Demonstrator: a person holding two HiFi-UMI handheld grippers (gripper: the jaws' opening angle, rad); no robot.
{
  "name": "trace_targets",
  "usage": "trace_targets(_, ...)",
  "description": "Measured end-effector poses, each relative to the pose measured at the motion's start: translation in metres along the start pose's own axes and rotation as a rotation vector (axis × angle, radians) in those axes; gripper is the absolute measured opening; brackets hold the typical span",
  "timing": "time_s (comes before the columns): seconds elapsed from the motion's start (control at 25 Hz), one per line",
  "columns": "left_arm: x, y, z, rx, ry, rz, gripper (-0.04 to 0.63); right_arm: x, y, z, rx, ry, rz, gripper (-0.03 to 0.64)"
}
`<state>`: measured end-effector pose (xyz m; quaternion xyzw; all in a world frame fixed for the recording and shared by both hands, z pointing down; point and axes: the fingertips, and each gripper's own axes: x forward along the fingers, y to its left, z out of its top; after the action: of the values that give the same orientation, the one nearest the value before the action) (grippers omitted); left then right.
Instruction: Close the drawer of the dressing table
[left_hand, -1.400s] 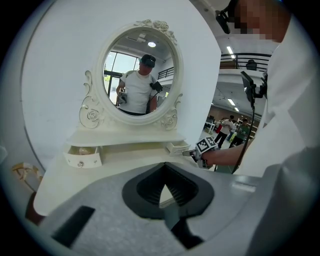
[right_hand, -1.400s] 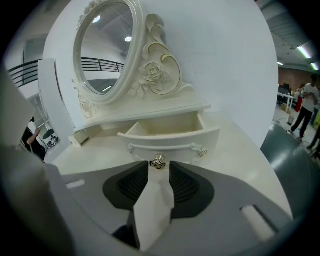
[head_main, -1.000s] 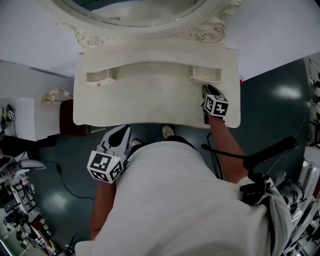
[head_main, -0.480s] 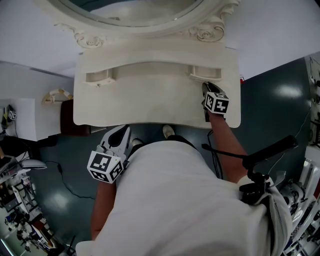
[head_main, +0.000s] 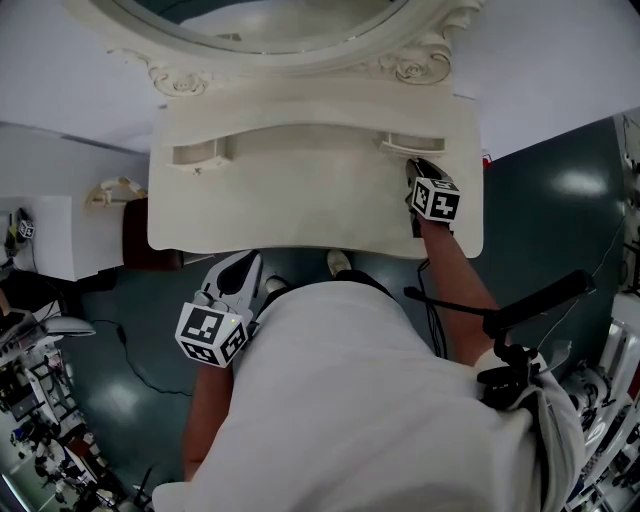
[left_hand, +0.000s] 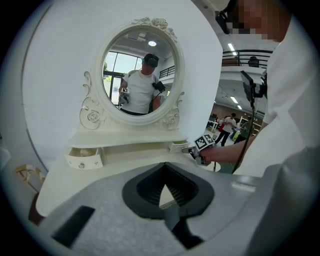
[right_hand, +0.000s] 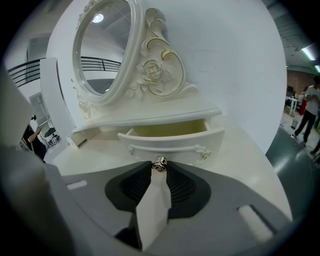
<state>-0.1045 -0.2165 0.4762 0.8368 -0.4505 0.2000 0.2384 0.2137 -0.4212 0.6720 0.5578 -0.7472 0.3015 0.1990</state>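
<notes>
The cream dressing table (head_main: 300, 205) carries two small drawers under its oval mirror (head_main: 270, 20). The right drawer (right_hand: 172, 137) stands pulled out, its inside empty. My right gripper (right_hand: 159, 166) is shut on that drawer's small metal knob (right_hand: 159, 163), which sits between the jaw tips. In the head view this right gripper (head_main: 413, 166) reaches over the tabletop to the right drawer (head_main: 410, 147). My left gripper (head_main: 245, 262) hangs below the table's front edge near the person's body, and the left gripper (left_hand: 165, 184) holds nothing, its jaw tips meeting.
The left drawer (left_hand: 84, 157) is also pulled out, with something pale inside. A brown piece of furniture (head_main: 135, 235) stands left of the table. Black cables (head_main: 130, 365) lie on the dark floor, and a black stand (head_main: 530, 305) rises at the right. A white wall backs the mirror.
My right gripper has edged toward the mirror with the knob, and the right drawer sits slightly further in. The left gripper has not moved.
</notes>
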Motion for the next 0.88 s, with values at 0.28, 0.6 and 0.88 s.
trace_targets(0.28,0.004,0.001,0.002,-0.001,0.003,0.002,0.002,0.008,-0.003,0.009,-0.004,-0.006,0.0,0.098)
trace_targets(0.6,0.017,0.009,0.006,-0.004,0.016,0.01,0.002,0.026,-0.011,0.019,-0.003,-0.003,-0.001,0.098)
trace_targets(0.88,0.023,0.017,0.011,-0.004,0.017,0.011,0.002,0.037,-0.014,0.027,-0.006,-0.006,-0.003,0.098)
